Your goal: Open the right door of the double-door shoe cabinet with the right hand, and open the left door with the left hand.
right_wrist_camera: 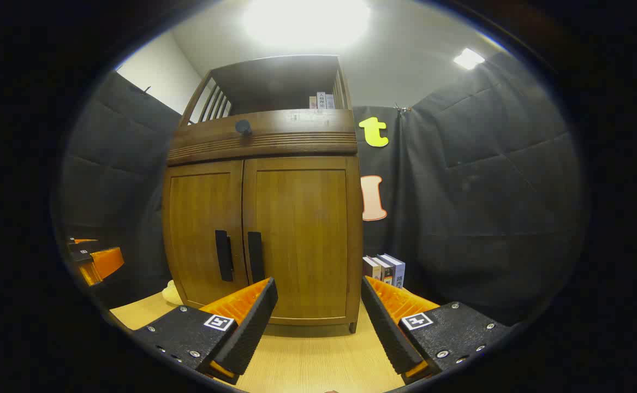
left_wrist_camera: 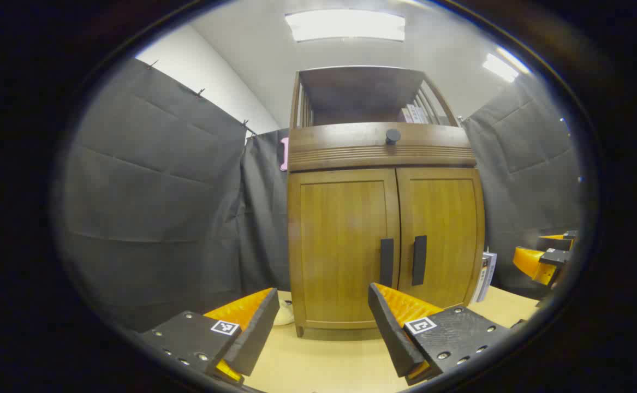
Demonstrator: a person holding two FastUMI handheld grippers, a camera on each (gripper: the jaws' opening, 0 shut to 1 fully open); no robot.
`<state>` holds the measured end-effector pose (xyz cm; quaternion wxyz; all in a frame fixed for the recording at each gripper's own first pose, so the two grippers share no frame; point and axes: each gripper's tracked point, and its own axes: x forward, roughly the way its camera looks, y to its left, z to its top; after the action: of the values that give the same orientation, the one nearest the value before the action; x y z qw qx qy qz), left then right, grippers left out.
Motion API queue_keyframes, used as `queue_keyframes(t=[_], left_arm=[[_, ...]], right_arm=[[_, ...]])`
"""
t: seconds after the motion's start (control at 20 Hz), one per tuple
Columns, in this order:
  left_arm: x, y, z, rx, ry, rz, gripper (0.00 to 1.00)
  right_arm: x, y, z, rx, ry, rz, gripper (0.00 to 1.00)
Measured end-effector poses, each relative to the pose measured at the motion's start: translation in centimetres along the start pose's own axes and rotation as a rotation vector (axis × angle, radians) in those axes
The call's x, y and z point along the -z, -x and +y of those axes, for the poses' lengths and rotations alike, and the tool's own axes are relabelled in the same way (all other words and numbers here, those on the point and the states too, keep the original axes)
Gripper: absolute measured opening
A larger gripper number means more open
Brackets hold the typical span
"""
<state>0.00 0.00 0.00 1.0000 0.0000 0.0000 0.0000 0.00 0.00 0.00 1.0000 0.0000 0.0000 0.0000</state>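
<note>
The double-door shoe cabinet (left_wrist_camera: 384, 240) stands on the bench (left_wrist_camera: 323, 365) with its left door (left_wrist_camera: 343, 245) and right door (left_wrist_camera: 441, 234) both closed, so its contents are hidden. Books (right_wrist_camera: 322, 100) stand in the open shelf on top; more books (right_wrist_camera: 385, 269) stand beside the cabinet. The left hand-held gripper (left_wrist_camera: 318, 322) and right hand-held gripper (right_wrist_camera: 318, 316) hang spread wide, empty, short of the door handles (right_wrist_camera: 239, 255).

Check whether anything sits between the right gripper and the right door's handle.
Nothing visible does. The right gripper is open, back from the cabinet, with only bare tabletop ahead of it. The right handle is exposed on the shut door. The books stand off to the cabinet's side.
</note>
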Motion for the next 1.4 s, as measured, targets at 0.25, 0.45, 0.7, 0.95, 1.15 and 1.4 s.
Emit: queue_keyframes(t=[0.25,0.45,0.7,0.95,1.15,1.4], left_arm=[[0.1,0.0,-0.2,0.025,-0.001,0.014,0.94],[0.1,-0.1,-0.3,0.033,-0.003,0.017,0.94],[0.4,-0.1,-0.4,0.049,-0.013,0.024,0.94],[0.0,-0.2,-0.5,0.052,-0.022,0.019,0.94],[-0.4,0.0,-0.3,0.046,-0.026,0.013,0.94],[-0.9,0.6,0.2,0.026,-0.032,0.014,0.94]], right_arm=[[-0.2,-0.1,-0.1,0.023,0.001,-0.005,0.95],[-0.1,-0.3,-0.3,0.04,-0.01,0.007,0.95],[-0.2,-0.3,-0.2,0.043,-0.011,0.004,0.95],[-0.4,-0.3,-0.2,0.043,-0.019,0.002,0.95],[-0.5,-0.3,0.0,0.028,-0.032,0.001,0.95],[-1.6,-0.6,0.6,-0.005,-0.039,-0.025,0.96]])
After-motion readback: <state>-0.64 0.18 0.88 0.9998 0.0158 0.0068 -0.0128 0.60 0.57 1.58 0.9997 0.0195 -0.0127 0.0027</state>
